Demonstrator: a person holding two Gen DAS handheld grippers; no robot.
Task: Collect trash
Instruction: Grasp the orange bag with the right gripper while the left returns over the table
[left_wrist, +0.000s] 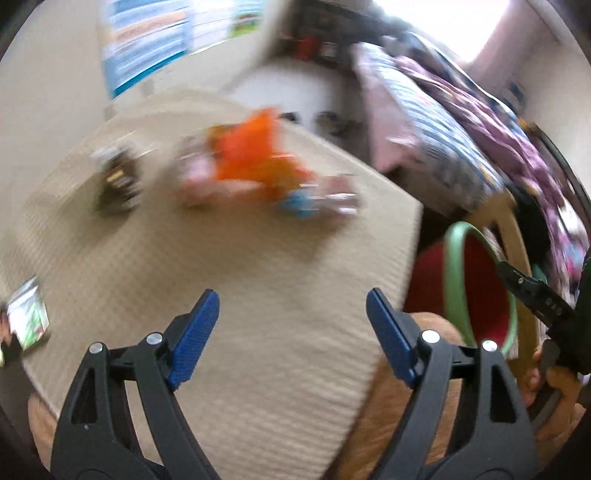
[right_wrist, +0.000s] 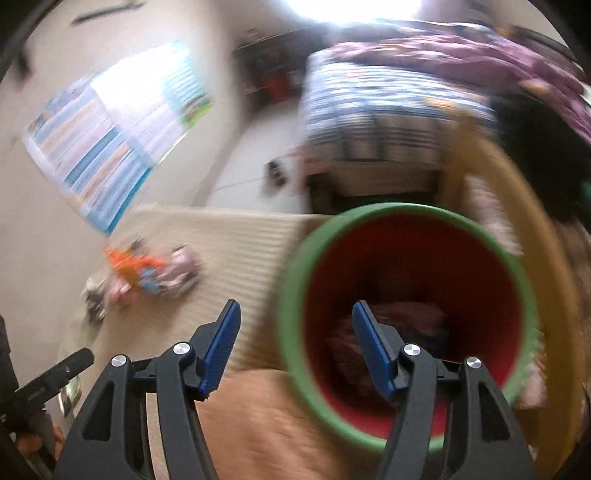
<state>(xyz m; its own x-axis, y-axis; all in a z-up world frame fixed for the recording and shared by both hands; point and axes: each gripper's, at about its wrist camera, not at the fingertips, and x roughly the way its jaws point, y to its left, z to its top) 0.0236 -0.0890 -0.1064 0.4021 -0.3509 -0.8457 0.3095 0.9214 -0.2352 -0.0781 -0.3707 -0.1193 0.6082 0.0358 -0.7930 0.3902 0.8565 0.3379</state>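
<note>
- The left gripper (left_wrist: 293, 338) points steeply down over a beige ribbed mat (left_wrist: 229, 266); its blue pads (left_wrist: 194, 341) stand wide apart with only mat showing between them.
- In the left wrist view, going left to right on the mat: a small picture booklet (left_wrist: 27, 314) at the near left edge, a dark blurred wrapper (left_wrist: 118, 181) farther out, then a pile of trash (left_wrist: 258, 166) with orange on top, pink beneath and a blue scrap at its right end. All of it is smeared by blur, so what each piece is cannot be told.
- Right of the mat stands a red bin with a green rim (left_wrist: 452, 266), seen nearly edge-on, with a tan hoop just behind it.
- At the far right edge of that view the right gripper (left_wrist: 532, 291) shows only as a black finger, with a hand (left_wrist: 557, 384) gripping its handle below.
- The right gripper, in its own view, also tilts down, hanging at the bin's (right_wrist: 291, 306) near rim: its left pad (right_wrist: 221, 350) is outside the rim, the right pad over the red interior. The pads are apart and hold nothing.
- Only this view looks into the bin, where dark reddish crumpled material (right_wrist: 417, 325) lies at the bottom.
- Only here, too, the trash pile sits far left, near the wall, well apart from the bin, and the left gripper's black finger pokes in at the lower left.
- A bed (right_wrist: 388, 103) with striped and purple covers lies beyond in both views.
</note>
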